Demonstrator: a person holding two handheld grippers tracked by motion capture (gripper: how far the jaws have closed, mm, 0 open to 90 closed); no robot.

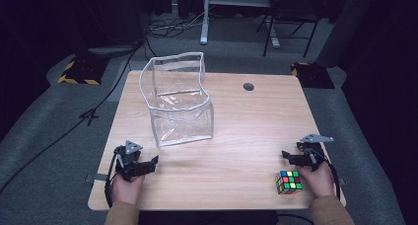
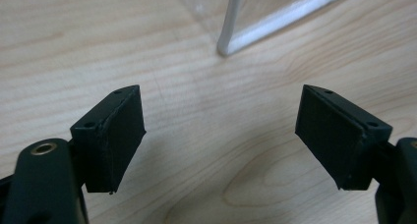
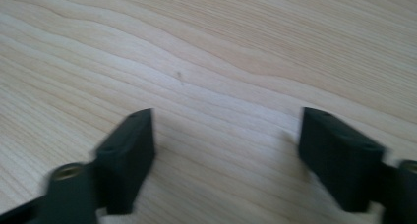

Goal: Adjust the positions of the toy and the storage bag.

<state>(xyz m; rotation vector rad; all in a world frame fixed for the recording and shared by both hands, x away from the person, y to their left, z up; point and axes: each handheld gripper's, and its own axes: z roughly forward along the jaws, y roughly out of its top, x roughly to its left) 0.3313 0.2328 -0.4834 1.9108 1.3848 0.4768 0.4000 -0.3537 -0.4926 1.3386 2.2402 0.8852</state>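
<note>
A clear plastic pouch with white trim [image 1: 180, 101] stands open-topped on the wooden table [image 1: 246, 121], left of centre. Its bottom corner [image 2: 231, 42] is ahead of my left gripper [image 2: 219, 135], whose jaws stand wide apart over bare wood. In the high view the left gripper [image 1: 150, 162] rests near the front left edge, pointing right. A multicoloured puzzle cube [image 1: 289, 181] sits near the front right edge. My right gripper [image 1: 288, 156] is just behind and to the right of the cube, pointing left, open. In its own view the right gripper [image 3: 226, 155] has only wood between its jaws.
A round cable hole [image 1: 249, 87] lies at the table's back right. Beyond the table are a grey floor, cables [image 1: 172, 25], a chair [image 1: 291, 18] and yellow-black striped plates [image 1: 79, 72].
</note>
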